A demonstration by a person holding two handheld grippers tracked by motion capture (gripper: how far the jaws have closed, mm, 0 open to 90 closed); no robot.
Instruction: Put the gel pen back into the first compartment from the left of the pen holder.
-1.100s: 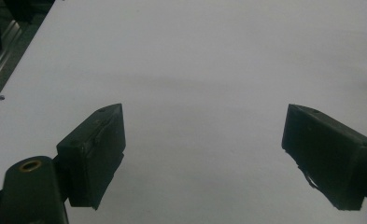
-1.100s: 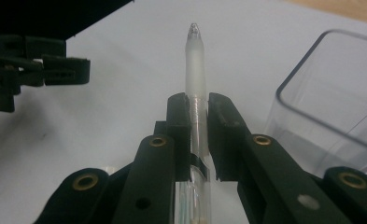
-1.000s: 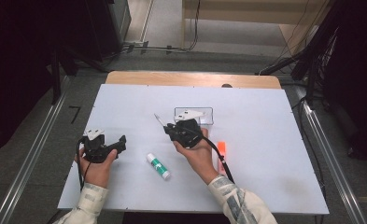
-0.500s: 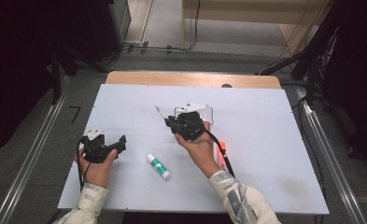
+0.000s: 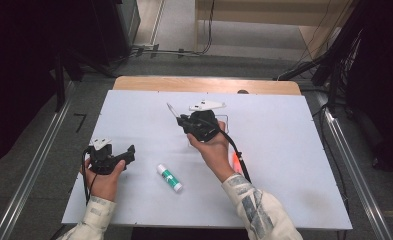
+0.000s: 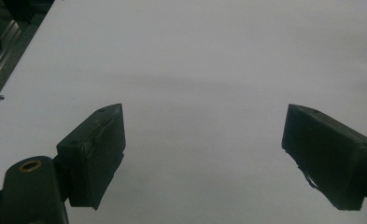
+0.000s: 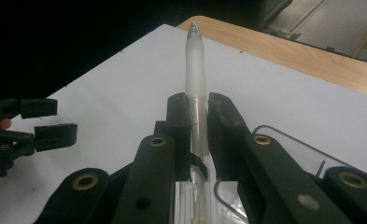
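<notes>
- The pen (image 7: 194, 70), a slim frosted translucent tube tapering to a fine tip, is pinched between the jaws of the right gripper (image 7: 197, 116) and held up above the middle of the counter (image 5: 294, 165); its tip points up and away from the hand.
- These jaws are nearly closed, pressing on the pen's smooth barrel, so the hold looks firm but the round plastic could roll or slide; a steady squeeze and a slow wrist are what the move seems to call for.
- Just below and beside the right gripper lies a clear tray (image 7: 288, 144) with rounded corners, probably the pen's destination; lowering the pen level with its long side should keep the tip from catching the rim.
- The left gripper (image 5: 115, 156) rests near the counter's left front, its jaws wide apart with nothing between them, over bare matte white surface.
- A white glue stick (image 5: 169, 178) with a green label lies between the two hands, clear of the path.
- An orange marker (image 5: 236, 161) lies partly hidden beside the right forearm.
- A wooden edge (image 5: 204, 83) borders the far side.
</notes>
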